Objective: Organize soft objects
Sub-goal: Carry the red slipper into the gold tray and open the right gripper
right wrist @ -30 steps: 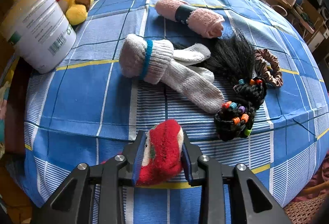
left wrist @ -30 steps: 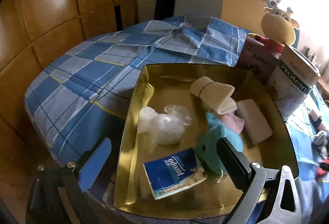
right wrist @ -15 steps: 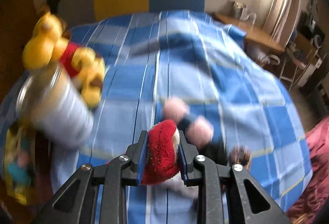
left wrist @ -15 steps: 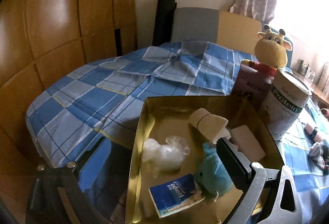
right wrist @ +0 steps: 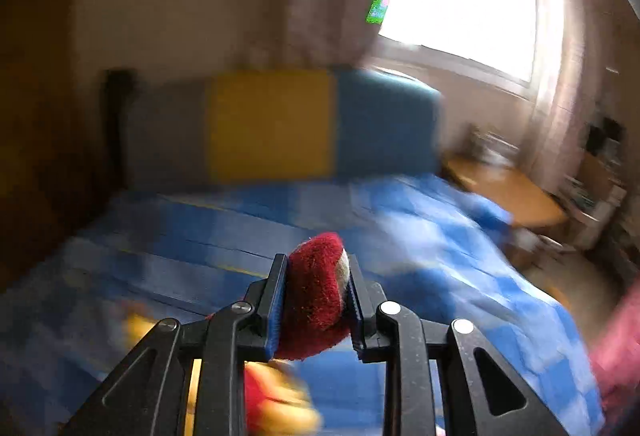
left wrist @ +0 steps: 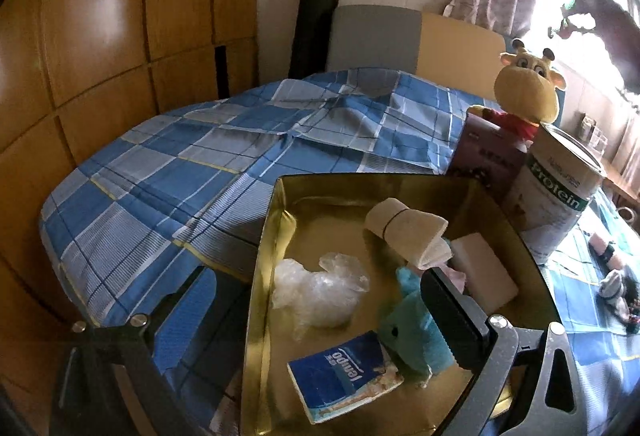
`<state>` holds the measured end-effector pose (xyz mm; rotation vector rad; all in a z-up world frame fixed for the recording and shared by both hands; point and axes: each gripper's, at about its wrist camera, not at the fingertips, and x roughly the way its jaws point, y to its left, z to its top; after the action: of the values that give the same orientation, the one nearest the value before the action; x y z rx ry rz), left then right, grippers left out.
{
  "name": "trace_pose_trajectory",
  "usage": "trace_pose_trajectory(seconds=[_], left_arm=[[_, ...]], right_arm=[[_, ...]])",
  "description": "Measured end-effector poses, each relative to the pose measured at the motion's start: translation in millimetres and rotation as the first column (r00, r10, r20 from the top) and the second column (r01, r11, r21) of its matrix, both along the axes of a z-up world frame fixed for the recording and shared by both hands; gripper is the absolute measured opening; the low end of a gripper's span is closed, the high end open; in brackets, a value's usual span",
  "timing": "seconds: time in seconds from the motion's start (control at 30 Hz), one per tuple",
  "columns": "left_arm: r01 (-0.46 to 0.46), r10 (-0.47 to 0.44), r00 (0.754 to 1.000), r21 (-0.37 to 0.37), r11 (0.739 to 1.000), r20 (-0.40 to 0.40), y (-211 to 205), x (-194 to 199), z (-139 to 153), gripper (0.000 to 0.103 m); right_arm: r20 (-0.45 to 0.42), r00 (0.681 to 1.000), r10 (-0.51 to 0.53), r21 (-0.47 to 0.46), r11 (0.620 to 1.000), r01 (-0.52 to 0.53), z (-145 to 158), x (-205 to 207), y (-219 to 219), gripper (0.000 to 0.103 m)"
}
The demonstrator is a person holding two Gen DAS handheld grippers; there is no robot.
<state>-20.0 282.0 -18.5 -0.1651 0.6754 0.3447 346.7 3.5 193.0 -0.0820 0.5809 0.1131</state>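
biggest worry: bed (right wrist: 248, 236) ahead of the right tool (right wrist: 316, 304) all smeared with blur, so easy to misjudge the drop and miss the gold tray (left wrist: 272, 236). tray sitting right under and ahead of the left tool (left wrist: 316, 316), already crowded with a teal plush (left wrist: 416, 336), plastic bag (left wrist: 316, 292), tissue pack (left wrist: 344, 376), rolled cloth (left wrist: 404, 232), white sponge (left wrist: 488, 272). left tool spread wide, holding nothing. right tool clamped on a red fuzzy sock (right wrist: 316, 300), up off the bed. soft and squashy, only pinched mid-body, so could slip out on a fast swing.
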Motion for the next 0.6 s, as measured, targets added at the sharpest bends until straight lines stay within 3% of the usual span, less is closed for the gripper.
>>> trace_pose_trajectory(seconds=[0.07, 0.17, 0.27, 0.4, 0.5, 0.6], left_arm=[[-0.01, 0.01, 1.0, -0.008, 1.0, -0.001, 3, 0, 0, 0.103], [-0.034, 0.034, 0.999, -0.033, 0.999, -0.008, 11, -1, -1, 0.103], [-0.047, 0.046, 0.999, -0.08, 0.996, -0.019, 20, -3, -2, 0.103], [-0.068, 0.066, 0.998, -0.125, 0.99, -0.018, 29, -10, -4, 0.103], [-0.069, 0.068, 0.998, -0.15, 0.986, -0.016, 31, -14, -3, 0.103], [-0.065, 0.064, 0.998, -0.182, 0.981, -0.011, 32, -18, -3, 0.103]], right_arm=[[-0.006, 0.979, 0.202, 0.01, 0.979, -0.202, -3, -17, 48, 0.026], [-0.068, 0.906, 0.419, -0.022, 0.907, -0.421, -25, -52, 99, 0.026], [-0.212, 0.773, 0.598, -0.029, 0.787, -0.616, -71, -100, 142, 0.026], [-0.393, 0.615, 0.684, -0.022, 0.661, -0.75, -139, -165, 160, 0.026], [-0.511, 0.526, 0.68, -0.026, 0.599, -0.8, -190, -202, 158, 0.026], [-0.583, 0.496, 0.643, -0.063, 0.573, -0.817, -227, -231, 153, 0.026]])
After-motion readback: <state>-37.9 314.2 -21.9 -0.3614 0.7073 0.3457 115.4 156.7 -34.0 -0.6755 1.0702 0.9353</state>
